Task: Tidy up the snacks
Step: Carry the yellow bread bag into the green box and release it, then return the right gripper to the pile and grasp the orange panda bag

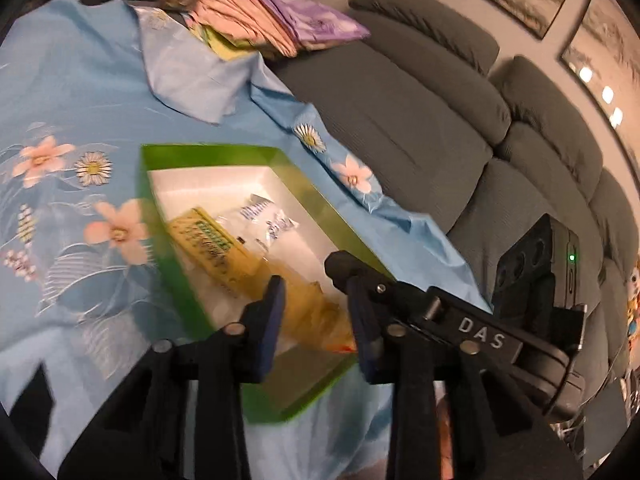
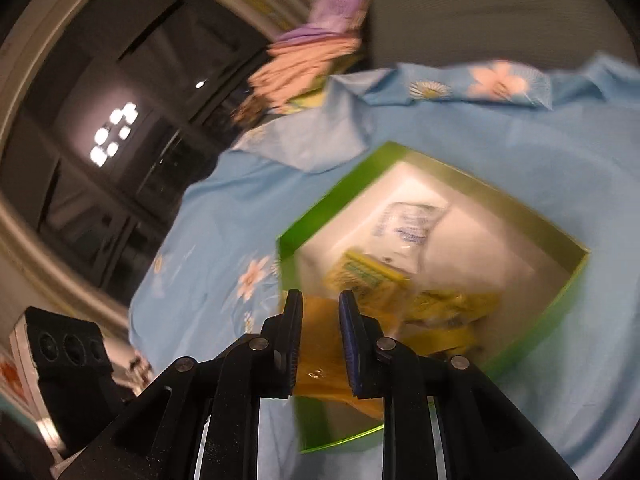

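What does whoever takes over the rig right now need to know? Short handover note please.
Left gripper: open, empty, above the green box.
Right gripper: open, nothing clearly gripped, above the same box, over an orange packet.
Box sits on the blue floral cloth. Inside: yellow packet, white packet, other yellow packets, blurred.
Done: several snacks are in the box.
Left: none visible outside the box. The pink and purple stack at the cloth's far end looks like folded fabric; unclear.

- You get warm, dim indoor light — bright spots glare off the framed pictures (image 1: 600,92) and dark window (image 2: 114,136).
- Motion blur smears the green box (image 2: 440,168) and snacks; fisheye bends your edges into black corners.
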A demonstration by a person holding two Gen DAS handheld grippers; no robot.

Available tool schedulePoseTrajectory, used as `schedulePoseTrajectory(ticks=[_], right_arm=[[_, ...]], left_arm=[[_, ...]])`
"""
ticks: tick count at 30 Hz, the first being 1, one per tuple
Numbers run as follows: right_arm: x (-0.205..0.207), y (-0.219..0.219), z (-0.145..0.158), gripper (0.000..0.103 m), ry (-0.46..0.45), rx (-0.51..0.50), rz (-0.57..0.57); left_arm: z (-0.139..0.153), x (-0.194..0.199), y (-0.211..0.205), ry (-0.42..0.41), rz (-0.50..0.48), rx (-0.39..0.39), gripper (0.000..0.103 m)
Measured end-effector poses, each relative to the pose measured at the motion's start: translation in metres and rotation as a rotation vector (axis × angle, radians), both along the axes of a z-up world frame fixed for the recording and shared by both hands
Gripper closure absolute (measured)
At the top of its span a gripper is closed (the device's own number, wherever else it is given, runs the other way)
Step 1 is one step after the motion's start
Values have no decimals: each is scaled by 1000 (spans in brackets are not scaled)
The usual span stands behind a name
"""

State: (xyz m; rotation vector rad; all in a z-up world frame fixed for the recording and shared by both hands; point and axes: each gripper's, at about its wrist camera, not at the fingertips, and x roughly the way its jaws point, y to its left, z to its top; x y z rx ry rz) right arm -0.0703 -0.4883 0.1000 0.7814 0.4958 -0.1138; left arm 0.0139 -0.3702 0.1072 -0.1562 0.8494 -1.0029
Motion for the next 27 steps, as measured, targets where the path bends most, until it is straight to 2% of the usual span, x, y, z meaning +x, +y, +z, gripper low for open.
schedulePoseTrajectory(ticks=[2,3,5,6,7,8,9,10,14,16,20,23,27], right_arm=[[-4,-7,-6,80,12,6,-17],[-5,-4,-6,80,32,-29,-38],[-11,0,-3,80,74,-84,-91],[-15,0,-1,74,78,-78,-110],[-18,-3,2,54,72,-54,-118],[-23,-2,3,39,58,-34,-116],[-27,4,7,13,26,-21,-106],[-33,6,8,7,3,-26,-100],[-32,41,26,7,-2,-105,-51],[-29,66,36,0,11,-145,-14],[-22,116,53,0,-16,-183,70],[-14,155,58,0,-25,-212,133],[8,205,53,0,10,-249,224]], left_arm=[[-4,0,-5,0,10,18,74],[-5,-1,-4,-1,27,24,70],[-4,-5,4,-23,71,23,41],[-3,-7,12,-43,115,28,13],[-2,-9,20,-65,156,19,1],[1,-13,32,-91,186,-4,0],[4,-16,43,-111,197,-14,1],[7,-18,51,-122,202,-17,1],[13,-28,89,-175,278,34,0],[14,-33,109,-189,301,52,0],[12,-43,156,-219,359,76,0],[2,-48,193,-218,416,90,0],[-15,-49,230,-198,480,123,0]])
